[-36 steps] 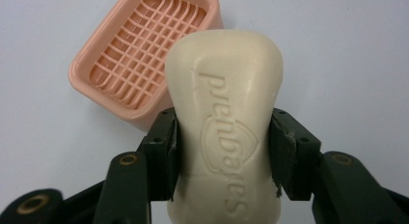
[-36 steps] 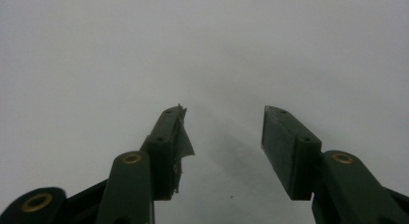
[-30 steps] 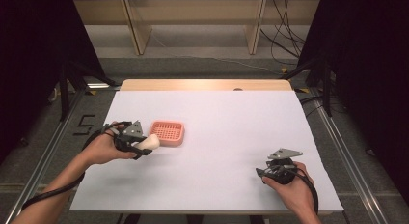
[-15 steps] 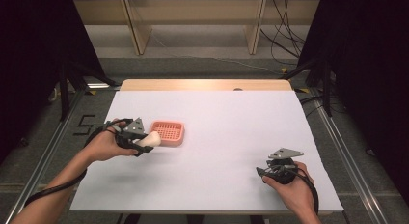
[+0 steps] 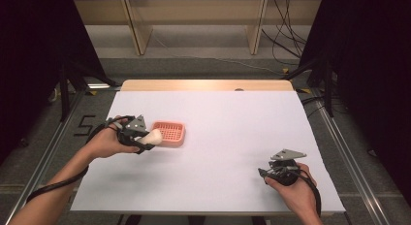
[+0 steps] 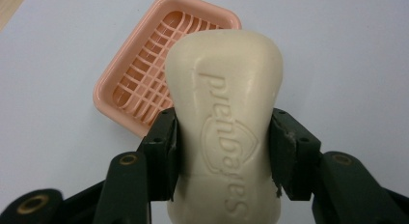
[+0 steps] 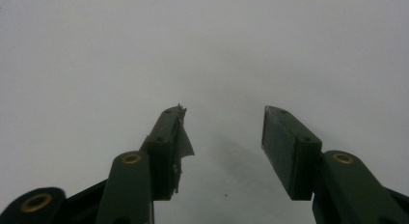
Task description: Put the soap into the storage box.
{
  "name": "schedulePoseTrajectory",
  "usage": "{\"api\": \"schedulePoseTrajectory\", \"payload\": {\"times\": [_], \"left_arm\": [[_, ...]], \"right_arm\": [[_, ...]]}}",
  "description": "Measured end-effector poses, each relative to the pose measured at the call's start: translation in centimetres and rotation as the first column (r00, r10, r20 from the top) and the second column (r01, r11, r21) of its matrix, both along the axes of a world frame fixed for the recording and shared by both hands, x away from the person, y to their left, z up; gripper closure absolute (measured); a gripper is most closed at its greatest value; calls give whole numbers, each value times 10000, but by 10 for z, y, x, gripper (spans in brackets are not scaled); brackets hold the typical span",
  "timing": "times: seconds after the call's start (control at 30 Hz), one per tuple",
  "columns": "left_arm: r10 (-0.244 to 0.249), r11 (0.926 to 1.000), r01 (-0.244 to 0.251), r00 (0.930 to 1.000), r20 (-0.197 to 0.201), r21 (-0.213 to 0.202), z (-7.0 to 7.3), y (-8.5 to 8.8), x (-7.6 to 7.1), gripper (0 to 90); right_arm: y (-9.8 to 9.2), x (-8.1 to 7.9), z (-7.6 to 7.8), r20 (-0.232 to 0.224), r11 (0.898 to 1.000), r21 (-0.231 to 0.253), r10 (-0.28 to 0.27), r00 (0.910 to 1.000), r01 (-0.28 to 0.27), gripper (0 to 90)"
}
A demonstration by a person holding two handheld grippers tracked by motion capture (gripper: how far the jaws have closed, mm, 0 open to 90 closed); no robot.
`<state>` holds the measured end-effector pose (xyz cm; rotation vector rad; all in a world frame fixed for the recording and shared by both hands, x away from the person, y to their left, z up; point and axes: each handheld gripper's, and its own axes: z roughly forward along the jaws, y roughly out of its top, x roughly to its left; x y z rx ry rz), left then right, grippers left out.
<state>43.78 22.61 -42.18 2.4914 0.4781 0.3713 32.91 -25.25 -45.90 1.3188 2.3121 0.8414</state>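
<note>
A cream bar of soap (image 6: 224,122) with embossed lettering is clamped between the jaws of my left gripper (image 6: 223,151). In the high view that left gripper (image 5: 145,140) sits at the table's left with the soap (image 5: 153,136) sticking out toward a pink slotted soap dish (image 5: 168,133). The soap's tip hangs at the dish's near left edge. In the left gripper view the dish (image 6: 144,79) lies just beyond and to the left of the soap. My right gripper (image 7: 223,151) stands open with nothing between its jaws, low over the white table (image 5: 232,133) at the front right (image 5: 267,174).
The white table top ends at a wooden strip (image 5: 208,85) along the far edge. Metal frame rails (image 5: 339,137) run along both sides. Shelving legs and cables (image 5: 281,45) lie on the floor behind the table.
The left hand has carried the soap slightly toward the dish, so its tip now reaches the dish's edge. The right hand has stayed put.
</note>
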Motion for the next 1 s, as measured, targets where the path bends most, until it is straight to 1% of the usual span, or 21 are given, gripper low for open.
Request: {"api": "schedulePoseTrajectory", "payload": {"times": [0.07,0.17,0.2,0.23,0.27,0.3,0.33,0.5,0.53,0.57,0.6,0.63,0.67,0.7,0.73,0.77,0.83,0.9,0.93,0.97,1.0], "left_arm": [[45,10000,-45,10000,-9,-16,0,-1,1,495],[-45,10000,45,10000,16,6,0,-2,2,495],[-145,9999,145,9999,41,32,0,-3,3,495],[-93,10000,93,10000,4,22,0,-3,3,495],[-149,9999,149,9999,-12,81,0,-3,4,495],[-81,10000,81,10000,21,17,0,-4,5,495],[-162,9998,161,9998,102,86,1,-4,6,495],[-219,9997,218,9997,99,135,1,-6,8,495],[-201,9997,200,9997,152,117,2,-7,9,495],[-305,9993,301,9993,211,205,3,-6,10,495],[-305,9993,301,9993,211,205,3,-6,10,495],[-147,9999,147,9997,181,40,2,-7,10,495],[-152,9999,151,9996,245,35,3,-7,11,495],[-136,9999,136,9996,262,20,3,-8,12,495],[-95,10000,94,9995,303,30,4,-8,12,495],[-201,9998,198,9992,345,83,4,-8,13,495],[-241,9997,238,9991,362,90,5,-8,14,495],[-127,9999,126,9994,323,46,6,-9,15,495],[-132,9999,131,9994,319,40,6,-9,15,495],[-162,9998,159,9992,356,112,6,-9,16,495],[-162,9998,159,9992,356,112,6,-9,16,495]], "right_arm": [[0,0,0,3,10000,-5,2,10000,-2,509],[0,0,0,4,10000,4,1,10000,-1,509],[0,0,0,-11,10000,11,-6,10000,6,509],[-1,0,0,17,10000,-35,15,10000,-15,509],[-1,0,0,14,10000,-54,27,10000,-27,509],[-1,0,0,7,10000,-51,22,10000,-22,509],[-1,0,0,3,10000,-48,22,10000,-22,509],[-1,-1,0,1,10000,-51,29,10000,-29,508],[-1,-1,0,-43,10000,-21,-24,10000,24,508],[0,-1,1,-110,9999,32,-113,9999,114,508],[0,-1,1,-110,9999,32,-113,9999,114,508],[0,-2,1,-120,9999,86,-126,9998,127,508],[0,-2,1,-167,9998,115,-179,9997,181,509],[-1,-2,0,-71,10000,25,-83,9999,83,508],[-1,-2,0,-39,10000,0,-62,10000,62,509],[-1,-2,0,-79,9999,-24,-99,9999,98,509],[-1,-2,0,-33,10000,-1,-70,10000,70,509],[-1,-2,0,-20,10000,1,-62,10000,62,509],[0,-2,1,-160,9998,101,-181,9997,183,508],[-1,-2,0,-48,10000,24,-89,9999,89,508],[-1,-2,0,-30,10000,2,-68,10000,68,508]]}}
